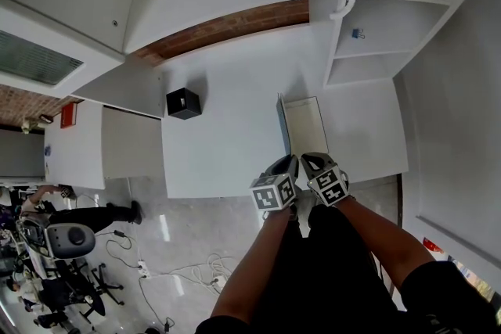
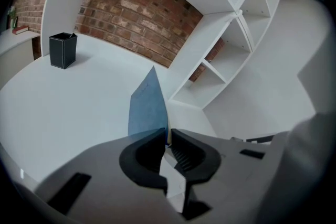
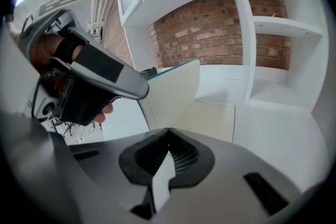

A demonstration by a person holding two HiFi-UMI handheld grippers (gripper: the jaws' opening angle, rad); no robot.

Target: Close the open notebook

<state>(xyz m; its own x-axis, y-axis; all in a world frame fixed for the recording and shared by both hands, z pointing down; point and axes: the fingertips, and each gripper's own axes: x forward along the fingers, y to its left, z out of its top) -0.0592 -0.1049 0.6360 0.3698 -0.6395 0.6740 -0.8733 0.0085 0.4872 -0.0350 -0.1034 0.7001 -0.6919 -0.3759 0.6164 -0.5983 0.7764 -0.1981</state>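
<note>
The notebook [image 1: 305, 125] lies near the front edge of the white desk [image 1: 227, 137], its right half flat. Its blue cover [image 2: 148, 107] stands raised on edge, and its cream inner side [image 3: 176, 94] shows in the right gripper view. My left gripper [image 1: 291, 161] is shut on the cover's near edge; in the left gripper view the jaws [image 2: 168, 136] pinch the thin blue sheet. My right gripper [image 1: 313, 159] hovers just right of it over the flat page [image 3: 210, 118], jaws [image 3: 168, 131] shut with nothing between them.
A black square pen holder [image 1: 183, 102] stands on the desk to the left, also in the left gripper view [image 2: 62, 50]. White shelves [image 1: 368, 51] rise at the desk's right, with a small blue clip [image 1: 357, 33] on one. A brick wall [image 2: 136, 13] backs the desk.
</note>
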